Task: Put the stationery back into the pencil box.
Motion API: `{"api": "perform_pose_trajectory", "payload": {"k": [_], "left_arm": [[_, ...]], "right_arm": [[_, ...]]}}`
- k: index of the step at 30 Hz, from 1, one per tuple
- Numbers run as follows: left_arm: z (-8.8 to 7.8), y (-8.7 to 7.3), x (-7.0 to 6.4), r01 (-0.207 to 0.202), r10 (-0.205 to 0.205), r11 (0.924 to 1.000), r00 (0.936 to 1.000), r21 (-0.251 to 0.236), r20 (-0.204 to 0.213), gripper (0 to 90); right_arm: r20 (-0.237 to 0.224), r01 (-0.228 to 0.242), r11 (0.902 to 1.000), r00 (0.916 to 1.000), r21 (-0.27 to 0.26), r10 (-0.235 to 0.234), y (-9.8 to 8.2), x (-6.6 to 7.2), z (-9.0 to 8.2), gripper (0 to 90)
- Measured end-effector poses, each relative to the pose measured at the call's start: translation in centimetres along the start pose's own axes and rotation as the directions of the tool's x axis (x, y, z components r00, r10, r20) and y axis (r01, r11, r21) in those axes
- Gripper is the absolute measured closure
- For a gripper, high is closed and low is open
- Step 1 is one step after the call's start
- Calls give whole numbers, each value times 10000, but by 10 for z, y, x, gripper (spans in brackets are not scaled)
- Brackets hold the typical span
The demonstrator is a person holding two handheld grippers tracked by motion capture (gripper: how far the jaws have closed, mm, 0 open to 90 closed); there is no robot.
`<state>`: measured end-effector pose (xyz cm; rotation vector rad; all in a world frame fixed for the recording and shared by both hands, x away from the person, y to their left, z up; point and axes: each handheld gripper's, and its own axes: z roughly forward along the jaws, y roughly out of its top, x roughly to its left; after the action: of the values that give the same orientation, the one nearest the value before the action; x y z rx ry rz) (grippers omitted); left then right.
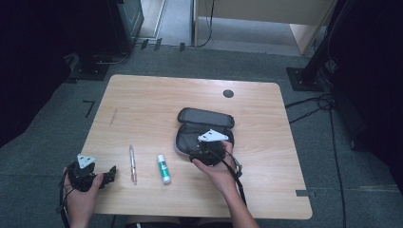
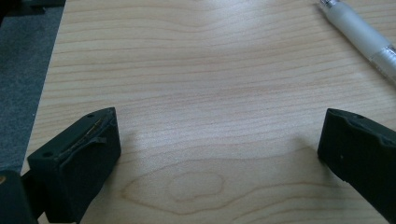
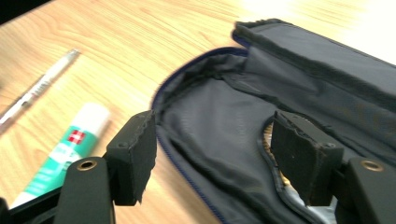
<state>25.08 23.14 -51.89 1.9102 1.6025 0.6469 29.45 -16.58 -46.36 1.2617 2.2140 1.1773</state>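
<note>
Right gripper [image 3: 212,149] | jaws apart, nothing pinched | hovering over open pencil case [image 3: 219,126]

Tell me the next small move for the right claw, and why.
Probably swing the right claw left to the glue stick and close on it. The claw hangs open over the open pencil case with nothing between its jaws, and the glue stick and pen lie on the table outside the case.

Pen [image 1: 133,164] lies left of glue stick [image 1: 163,168], case [image 1: 199,133] right.
</note>
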Motion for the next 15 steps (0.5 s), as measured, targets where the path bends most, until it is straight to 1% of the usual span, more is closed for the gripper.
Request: {"api": "perform_pose_trajectory", "payload": {"k": [6,12,15], "left_arm": [[0,0,0,2,-2,10000,10000,-3,0,0],[0,0,0,-3,3,10000,10000,1,2,0],[0,0,0,-2,2,10000,10000,-1,1,0]], "right_arm": [[-260,90,9999,9996,-127,-93,-3,18,0,358],[-555,182,9994,9983,-294,-198,-6,36,3,411],[-704,197,9994,9973,-273,-216,-9,43,5,422]]}}
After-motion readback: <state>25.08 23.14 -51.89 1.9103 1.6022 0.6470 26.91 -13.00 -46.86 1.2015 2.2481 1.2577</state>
